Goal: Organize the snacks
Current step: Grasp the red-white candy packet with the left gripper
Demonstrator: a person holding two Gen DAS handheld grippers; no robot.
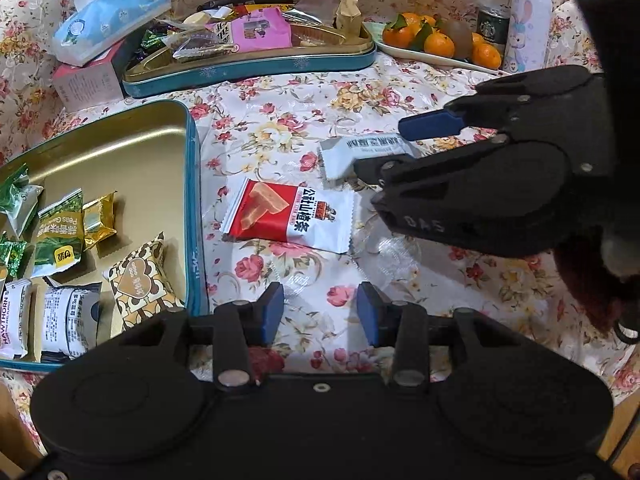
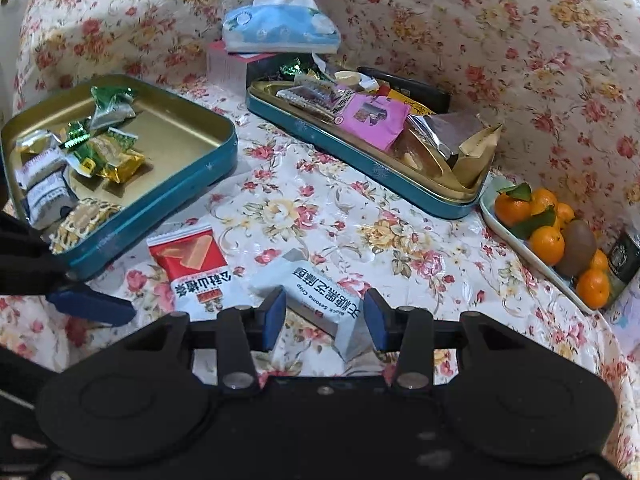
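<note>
1. Snack packets loose on floral tablecloth [image 1: 280, 128]: red hawthorn packet [image 1: 288, 216], pale sesame crisp packet [image 2: 320, 296] beside it.
2. Teal tin [image 1: 192, 200] at left, part filled; second tin [image 2: 372, 168] behind, heaped.
3. Left gripper [image 1: 320, 314] jaws apart, empty.
4. Right gripper [image 2: 326, 320] jaws parted astride sesame packet; contact unclear.

floral cloth [image 2: 460, 20] draped over table and, perhaps, a sofa behind; soft indoor light

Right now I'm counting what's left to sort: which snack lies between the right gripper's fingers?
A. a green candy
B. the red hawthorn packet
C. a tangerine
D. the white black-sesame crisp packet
D: the white sesame crisp packet lies between the right gripper fingers, unpinched.
</note>
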